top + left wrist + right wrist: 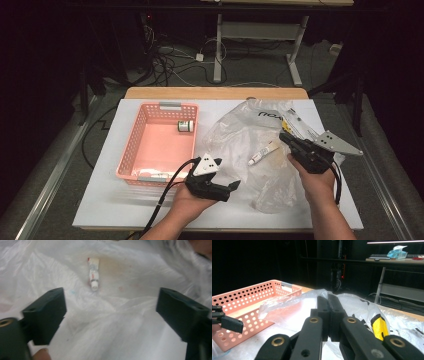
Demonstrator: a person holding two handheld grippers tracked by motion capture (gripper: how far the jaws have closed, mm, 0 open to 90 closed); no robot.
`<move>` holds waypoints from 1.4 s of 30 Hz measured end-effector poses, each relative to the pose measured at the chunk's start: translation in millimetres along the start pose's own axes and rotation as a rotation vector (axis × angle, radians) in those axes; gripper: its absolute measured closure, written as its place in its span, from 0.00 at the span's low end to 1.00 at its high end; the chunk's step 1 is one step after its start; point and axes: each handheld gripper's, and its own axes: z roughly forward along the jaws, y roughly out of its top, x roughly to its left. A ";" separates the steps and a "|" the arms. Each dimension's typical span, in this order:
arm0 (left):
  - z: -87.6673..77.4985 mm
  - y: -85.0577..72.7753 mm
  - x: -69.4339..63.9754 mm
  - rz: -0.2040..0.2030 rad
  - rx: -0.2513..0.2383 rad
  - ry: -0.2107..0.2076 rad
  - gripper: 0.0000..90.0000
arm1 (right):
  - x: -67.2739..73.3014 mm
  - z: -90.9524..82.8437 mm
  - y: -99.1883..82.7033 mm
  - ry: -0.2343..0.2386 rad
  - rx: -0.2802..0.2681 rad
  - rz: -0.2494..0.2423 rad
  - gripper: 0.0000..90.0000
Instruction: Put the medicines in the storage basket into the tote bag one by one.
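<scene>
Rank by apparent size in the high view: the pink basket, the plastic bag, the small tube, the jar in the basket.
1. plastic bag, though the basket looks nearly as large
2. basket
3. tube and jar: too alike to rank

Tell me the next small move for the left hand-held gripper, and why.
Probably ease the left hand-held gripper forward onto the small white tube. Its jaws stand wide open and the tube lies straight ahead between them on the clear plastic bag, whose edge the right hand-held gripper pinches. The pink basket, already holding a small container, looks like its destination.
</scene>
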 end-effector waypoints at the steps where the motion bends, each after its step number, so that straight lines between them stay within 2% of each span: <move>1: -1.8 -0.5 0.4 -0.002 -0.004 -0.002 0.07 | -0.2 -0.5 0.3 -0.002 -0.002 0.000 1.00; 2: -3.5 -0.5 0.6 -0.007 -0.003 0.000 0.07 | -0.8 -1.2 0.3 -0.002 -0.003 -0.004 1.00; 4: -5.3 0.3 1.1 -0.010 0.013 0.016 0.00 | -1.2 -1.6 0.3 -0.003 -0.003 -0.003 1.00; 12: -21.7 0.3 14.3 -0.041 -0.010 0.065 0.00 | -0.5 -1.0 -0.3 0.002 0.000 -0.008 1.00; 15: -30.4 -1.1 21.0 -0.044 -0.015 0.104 0.00 | -0.6 -1.3 -0.1 0.002 -0.001 -0.010 1.00; 22: -48.3 -4.6 36.9 -0.066 -0.027 0.161 0.00 | -0.5 -1.2 -0.4 0.001 -0.001 -0.007 1.00; 28: -58.4 -8.6 50.8 -0.074 -0.008 0.212 0.00 | -0.1 -1.5 -0.3 -0.002 -0.001 -0.004 1.00; 34: -69.6 -13.8 67.8 -0.111 -0.006 0.260 0.00 | 0.0 -1.6 -0.3 -0.001 0.000 -0.004 1.00; 42: -82.3 -18.7 83.3 -0.163 -0.006 0.290 0.00 | -1.9 -2.5 -0.9 -0.002 0.001 -0.008 1.00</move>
